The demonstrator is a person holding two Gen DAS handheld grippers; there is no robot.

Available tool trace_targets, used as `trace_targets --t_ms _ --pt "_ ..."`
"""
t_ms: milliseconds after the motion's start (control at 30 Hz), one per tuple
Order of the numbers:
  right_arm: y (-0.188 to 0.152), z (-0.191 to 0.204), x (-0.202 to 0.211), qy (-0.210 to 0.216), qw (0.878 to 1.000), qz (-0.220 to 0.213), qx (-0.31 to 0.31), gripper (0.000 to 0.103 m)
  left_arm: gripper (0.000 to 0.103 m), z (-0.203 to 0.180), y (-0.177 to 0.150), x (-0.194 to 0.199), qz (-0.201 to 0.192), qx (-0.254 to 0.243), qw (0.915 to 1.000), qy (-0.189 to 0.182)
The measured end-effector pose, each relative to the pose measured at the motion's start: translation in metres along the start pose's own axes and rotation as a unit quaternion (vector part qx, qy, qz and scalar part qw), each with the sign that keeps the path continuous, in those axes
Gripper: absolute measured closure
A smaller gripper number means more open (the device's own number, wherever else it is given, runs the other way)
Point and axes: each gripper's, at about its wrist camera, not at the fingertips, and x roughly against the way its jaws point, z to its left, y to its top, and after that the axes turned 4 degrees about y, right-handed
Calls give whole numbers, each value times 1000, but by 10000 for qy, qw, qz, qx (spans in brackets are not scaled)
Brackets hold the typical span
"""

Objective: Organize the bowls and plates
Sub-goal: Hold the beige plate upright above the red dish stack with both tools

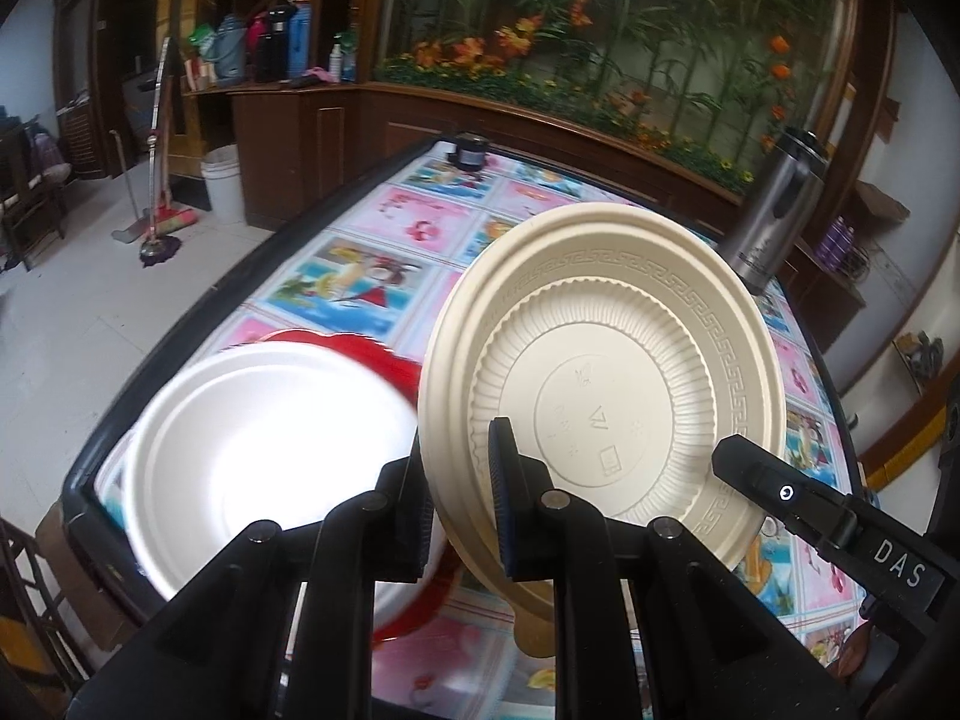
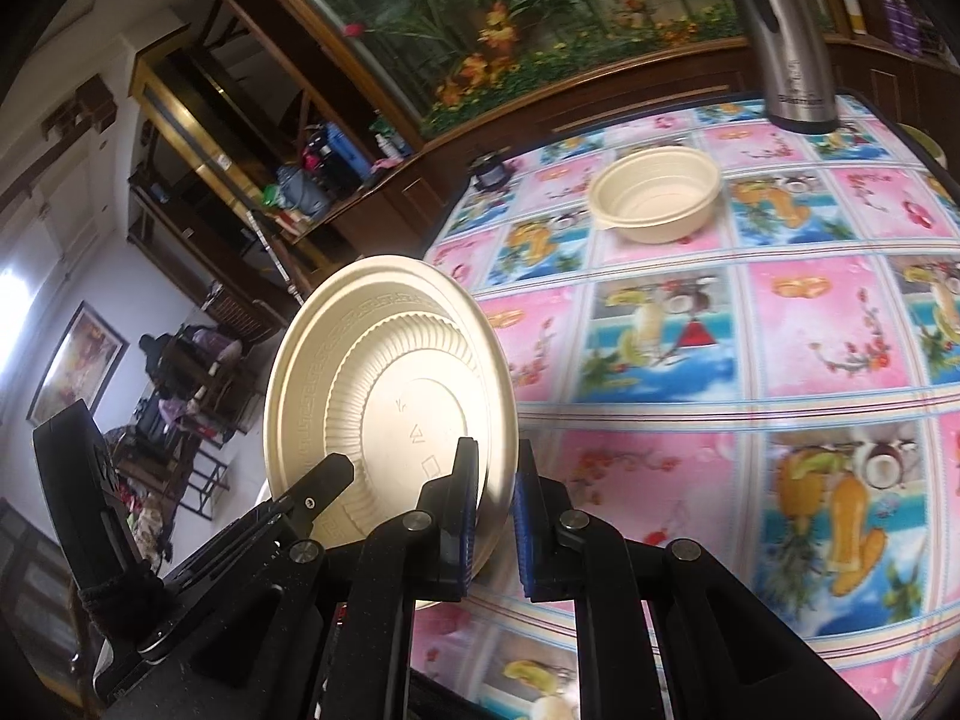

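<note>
My left gripper [image 1: 462, 498] is shut on the rim of a cream plate [image 1: 606, 384], held tilted with its underside to the camera above the table. My right gripper [image 2: 495, 516] pinches the rim of the same cream plate [image 2: 390, 402] from the other side; its tip also shows in the left wrist view [image 1: 738, 456]. A white bowl [image 1: 264, 432] sits on a red plate [image 1: 384, 360] at the near left corner of the table. A cream bowl [image 2: 657, 192] stands upright at the far side of the table.
The table [image 2: 750, 360] has a pink and blue patterned cloth and a dark rim [image 1: 198, 312]. A steel thermos [image 2: 786, 36] stands at the far right edge; it also shows in the left wrist view [image 1: 774, 210]. A small dark jar [image 1: 471, 150] stands at the far edge.
</note>
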Motion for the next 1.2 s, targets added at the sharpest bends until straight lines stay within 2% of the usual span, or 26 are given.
trace_targets --t_ms 667,1200 --pt "-11 74 -33 582 9960 343 584 93 89 64 -1 23 -243 539 9969 528" --pt "-23 101 -52 677 9928 590 787 93 89 89 -7 22 -181 744 9946 707"
